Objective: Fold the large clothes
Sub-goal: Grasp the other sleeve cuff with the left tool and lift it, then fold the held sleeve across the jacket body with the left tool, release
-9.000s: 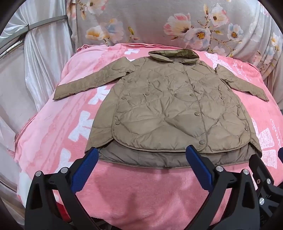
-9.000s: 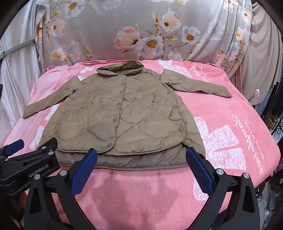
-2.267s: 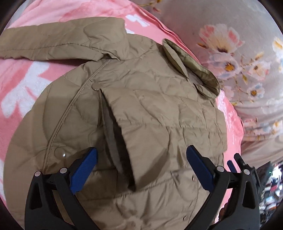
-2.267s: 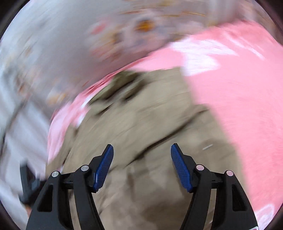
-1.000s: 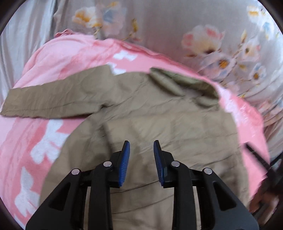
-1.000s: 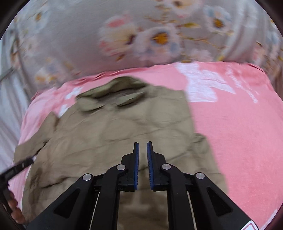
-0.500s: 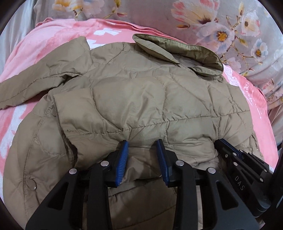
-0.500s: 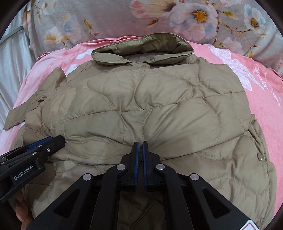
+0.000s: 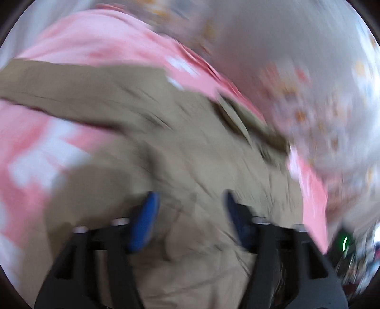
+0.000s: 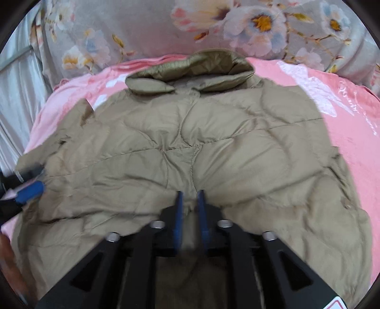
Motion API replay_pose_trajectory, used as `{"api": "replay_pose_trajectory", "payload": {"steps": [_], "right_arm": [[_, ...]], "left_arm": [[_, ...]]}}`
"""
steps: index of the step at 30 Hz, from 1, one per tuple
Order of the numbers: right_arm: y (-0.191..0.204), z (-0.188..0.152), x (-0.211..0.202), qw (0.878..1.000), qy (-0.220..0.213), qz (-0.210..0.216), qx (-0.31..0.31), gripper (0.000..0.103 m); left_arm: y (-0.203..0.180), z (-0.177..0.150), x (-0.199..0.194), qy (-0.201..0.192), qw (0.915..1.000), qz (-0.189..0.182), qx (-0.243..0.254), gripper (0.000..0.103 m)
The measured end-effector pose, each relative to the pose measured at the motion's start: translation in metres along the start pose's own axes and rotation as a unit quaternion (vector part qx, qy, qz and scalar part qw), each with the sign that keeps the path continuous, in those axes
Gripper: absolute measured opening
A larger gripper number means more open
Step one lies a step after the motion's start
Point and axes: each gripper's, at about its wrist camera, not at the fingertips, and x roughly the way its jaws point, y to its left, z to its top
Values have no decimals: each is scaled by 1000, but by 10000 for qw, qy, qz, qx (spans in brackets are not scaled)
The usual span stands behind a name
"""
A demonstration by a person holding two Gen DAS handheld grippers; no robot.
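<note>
**Two grippers over a folded jacket**

Both have just been opening: the right gripper [image 10: 190, 202], jaws narrowly parted with quilted fabric between them; the left gripper [image 9: 187, 214], wide apart, empty. The tan quilted jacket [image 10: 213, 147] lies on the pink blanket [image 10: 356, 114], collar far.

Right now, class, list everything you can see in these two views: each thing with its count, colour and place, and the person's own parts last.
Quilted jacket: one, tan, spread on the pink blanket, hem folded up over its body.
Jacket collar: one, olive-tan, at the far end by the floral fabric.
Jacket sleeve: one in view, tan, stretched out to the left.
Blanket: one, pink with white patterns, under the jacket.
Floral fabric: one, grey with pink and white flowers, behind the blanket.
Left tool: black with blue pads, over the jacket, blurred; jaws have just been opening and stand wide apart.
Right tool: black with blue pads, jaws just opening, a jacket fold between them.
</note>
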Motion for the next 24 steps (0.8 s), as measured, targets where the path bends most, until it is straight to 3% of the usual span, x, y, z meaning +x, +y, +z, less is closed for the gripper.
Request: {"api": "replay_pose_trajectory", "payload": {"steps": [1,2,5,9,12,14,16,18,19,24], "right_arm": [[-1,-3,-12,9999,-99,30,39,44],[-2,-6,-23,9998,-181,52,57,51],[-5,-19,-46,9998,-213,17,20,54],[-13,-37,-64,9997,-107,51,209,56],[-18,-52,-70,9990,5,85,443,56],[-20,-60,-72,9987,76,59,505,56],[-18,-66,-75,9988,107,-11,486,56],[-17,-70,-78,9989,107,-72,452,56],[-17,-71,-80,9989,109,-105,435,58],[-20,-73,-85,9982,61,-148,577,60]], "left_arm": [[21,15,-14,-227,9992,219,-253,88],[51,34,-30,-517,9960,484,-539,88],[116,74,-51,-908,9835,1202,-1002,88],[209,117,-60,-1106,9555,2232,-1583,88],[256,133,-50,-878,9520,2160,-1984,80],[272,137,-43,-824,9529,1768,-2322,68],[271,140,-36,-825,9538,1561,-2433,57],[257,145,-30,-760,9618,1431,-2209,27],[241,150,-28,-715,9686,1366,-1949,6],[127,171,-46,-1139,9870,952,-621,3]]}}
